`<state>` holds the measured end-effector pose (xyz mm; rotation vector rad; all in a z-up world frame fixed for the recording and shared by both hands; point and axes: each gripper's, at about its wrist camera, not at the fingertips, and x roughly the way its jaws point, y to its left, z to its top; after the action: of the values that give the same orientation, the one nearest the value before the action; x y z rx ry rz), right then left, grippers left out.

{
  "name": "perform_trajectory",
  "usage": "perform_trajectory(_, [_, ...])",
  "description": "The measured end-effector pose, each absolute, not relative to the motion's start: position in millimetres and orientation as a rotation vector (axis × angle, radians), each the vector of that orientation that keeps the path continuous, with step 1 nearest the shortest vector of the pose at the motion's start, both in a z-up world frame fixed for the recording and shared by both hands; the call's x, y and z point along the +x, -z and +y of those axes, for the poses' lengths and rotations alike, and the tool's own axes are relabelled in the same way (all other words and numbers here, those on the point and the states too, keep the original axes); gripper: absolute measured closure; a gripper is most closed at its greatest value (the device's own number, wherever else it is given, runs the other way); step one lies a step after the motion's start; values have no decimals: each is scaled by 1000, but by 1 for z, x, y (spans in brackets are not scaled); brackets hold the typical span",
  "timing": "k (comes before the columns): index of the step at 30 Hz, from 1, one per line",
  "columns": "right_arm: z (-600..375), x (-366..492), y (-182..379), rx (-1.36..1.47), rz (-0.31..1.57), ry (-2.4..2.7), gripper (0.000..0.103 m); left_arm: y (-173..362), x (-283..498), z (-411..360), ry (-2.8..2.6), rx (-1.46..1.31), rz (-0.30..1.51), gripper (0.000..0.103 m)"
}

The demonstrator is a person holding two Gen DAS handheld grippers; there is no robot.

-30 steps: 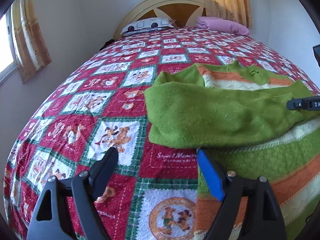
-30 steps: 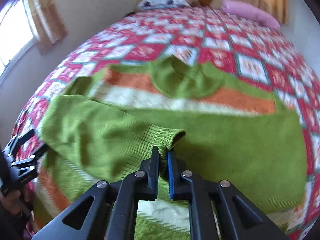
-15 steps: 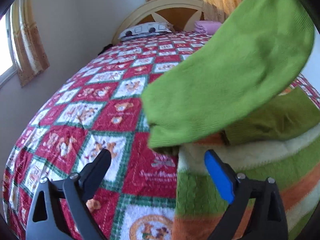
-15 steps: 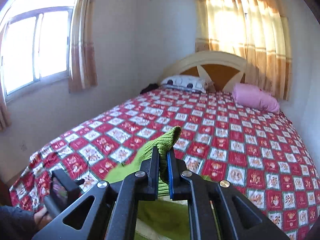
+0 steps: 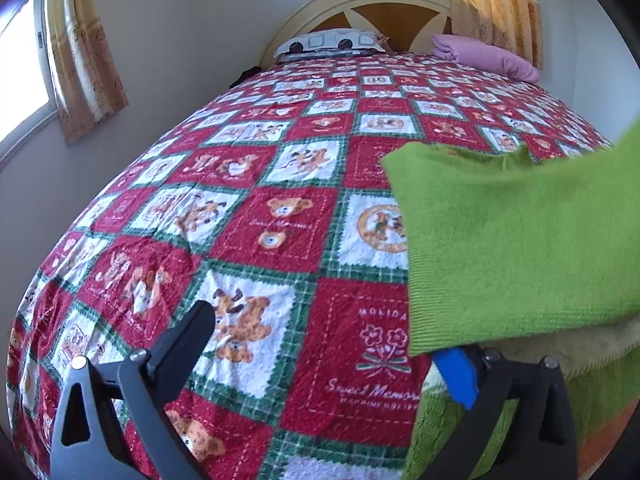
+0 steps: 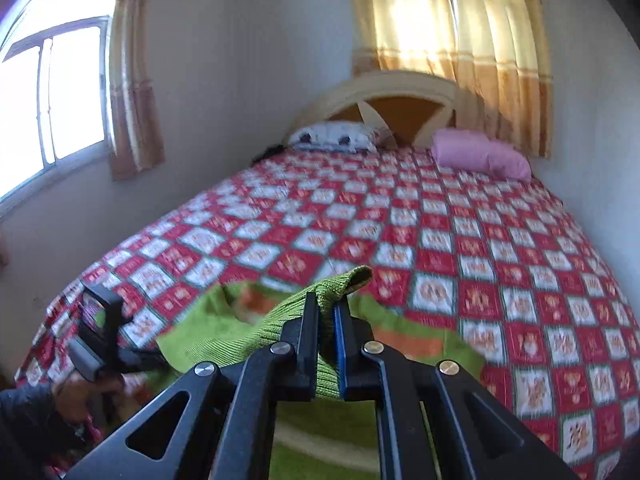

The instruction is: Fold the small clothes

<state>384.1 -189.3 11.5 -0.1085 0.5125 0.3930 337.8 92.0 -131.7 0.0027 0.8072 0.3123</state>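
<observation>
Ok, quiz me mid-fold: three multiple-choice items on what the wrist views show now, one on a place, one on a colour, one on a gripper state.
1. Where does the pink pillow lie?
A. by the headboard
B. under the sweater
C. on the floor

2. What colour is the sleeve cuff being held?
A. orange
B. green
C. pink

3. How is the left gripper?
A. shut on the cuff
B. shut on the bedspread
C. open

Answers: 1 A, it sits at the head of the bed beside the headboard. 2 B, green ribbed knit is pinched in the right gripper. 3 C, its fingers stand wide apart over the bedspread.
</observation>
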Motion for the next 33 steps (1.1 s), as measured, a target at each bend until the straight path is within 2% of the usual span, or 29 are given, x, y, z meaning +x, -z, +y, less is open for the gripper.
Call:
perform_trajectory(7, [-233,414,93,-65,775,-341,97,136,336,97,-325,-15,829,0])
perform_trajectory(13, [-241,409,128,-80,863,-354,96,141,321,104,-280,-84,867,0])
perform_trajectory(16, [-240,399,132,-143,851,-345,89,139,304,99,-259,-65,887,0])
perform_trajectory(19, [-249,396,129,-131,841,-330,70,139,284,97,-241,-29,898,0])
perform_trajectory(20, [-253,394,126,-113,838,-330,65,137,279,98,-245,-22,897,0])
perform_trajectory(21, [-257,393,123,-97,831,-328,65,135,275,101,-254,-22,892,0])
perform_trajectory(26, [-264,399,112,-33,816,-328,65,102,286,117,-322,-70,763,0])
perform_trajectory(30, [-257,419,123,47,900,-360,65,92,331,102,-273,-46,739,0])
perform_trajectory(32, [-247,425,129,9,912,-330,95,98,358,87,-265,2,744,0])
perform_trajectory(33, [-243,424,126,-5,902,-334,95,102,368,81,-266,16,758,2])
